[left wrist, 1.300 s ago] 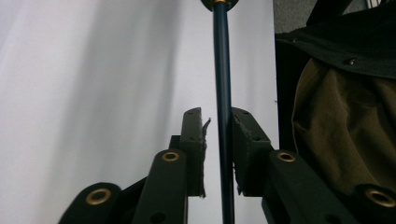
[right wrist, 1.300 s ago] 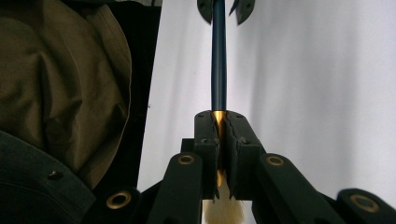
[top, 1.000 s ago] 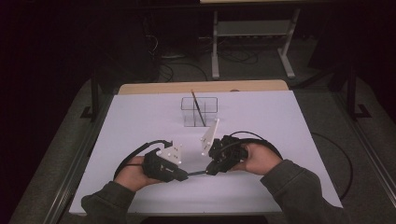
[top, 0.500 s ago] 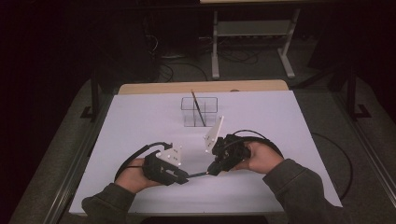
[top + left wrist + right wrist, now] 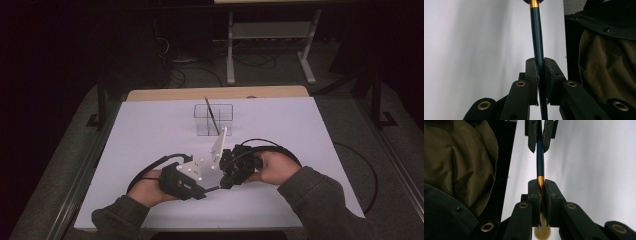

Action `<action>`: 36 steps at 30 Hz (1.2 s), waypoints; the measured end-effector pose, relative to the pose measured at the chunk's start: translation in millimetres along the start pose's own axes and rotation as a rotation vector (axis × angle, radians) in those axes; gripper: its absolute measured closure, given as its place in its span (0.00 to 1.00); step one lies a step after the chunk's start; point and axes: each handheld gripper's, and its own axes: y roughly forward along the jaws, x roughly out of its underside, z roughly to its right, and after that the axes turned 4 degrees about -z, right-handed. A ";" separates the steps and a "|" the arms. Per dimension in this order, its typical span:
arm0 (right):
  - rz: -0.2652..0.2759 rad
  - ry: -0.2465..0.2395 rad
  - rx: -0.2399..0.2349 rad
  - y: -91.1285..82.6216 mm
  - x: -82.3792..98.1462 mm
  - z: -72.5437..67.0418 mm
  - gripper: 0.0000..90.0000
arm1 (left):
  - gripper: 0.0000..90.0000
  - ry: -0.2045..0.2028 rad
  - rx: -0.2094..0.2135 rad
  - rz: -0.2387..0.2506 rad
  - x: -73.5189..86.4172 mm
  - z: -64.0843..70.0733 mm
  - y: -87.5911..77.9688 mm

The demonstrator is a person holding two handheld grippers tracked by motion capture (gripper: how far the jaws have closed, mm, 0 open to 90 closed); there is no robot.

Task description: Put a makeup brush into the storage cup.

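Left gripper [image 5: 202,192]: nearest the person's side of the table, its jaws closed tight on the dark blue handle of the brush [image 5: 537,37]; the jaws were just closing a little further with the handle between them.
Left gripper's pads [image 5: 534,72]: pressed against the shaft from both sides, with the handle running straight up between them and on past their tips.
Right gripper [image 5: 223,184]: just beyond and beside the left one, tips facing it, jaws clamped on the same brush at the gold band.
Right gripper's fingers [image 5: 549,192]: squeezed around the gold ferrule [image 5: 540,181], with pale tan bristles [image 5: 541,232] showing behind them, toward that gripper's body.
Brush, place: stretched between the two sets of tips, held at both ends, low over the white table top [image 5: 150,130].
Brush, look: thin round shaft, deep blue, a shiny gold collar, then a soft buff tuft of bristles; the tuft is blurred.
Writing: none that I can read on the brush or either gripper.
Hands: left hand [image 5: 145,187] and right hand [image 5: 275,167] each wrapped round a gripper body, olive sleeves [image 5: 320,195] coming in from the near edge.
Cables: black loops [image 5: 150,167] trailing from each gripper across the sheet.
Clear box [image 5: 214,120]: farther off, beyond the right gripper's grey plate [image 5: 219,145], a see-through holder with compartments.
Second brush [image 5: 212,114]: standing tilted in that box, dark and thin; which compartment I cannot tell.
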 end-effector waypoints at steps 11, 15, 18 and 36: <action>0.169 0.102 0.000 -4.5 21.0 7.3 0.67 | 0.93 -0.047 -0.029 0.083 13.4 -2.7 1.2; 0.203 0.113 -0.005 -3.5 27.0 8.4 0.67 | 0.93 -0.069 -0.047 0.112 17.8 -4.6 1.9; 0.216 0.120 -0.008 -3.1 28.9 9.5 0.73 | 0.93 -0.077 -0.056 0.134 19.1 -4.8 2.1; 0.142 0.107 -0.034 -7.4 25.0 10.6 0.93 | 0.84 -0.047 -0.056 0.088 9.7 -4.4 6.3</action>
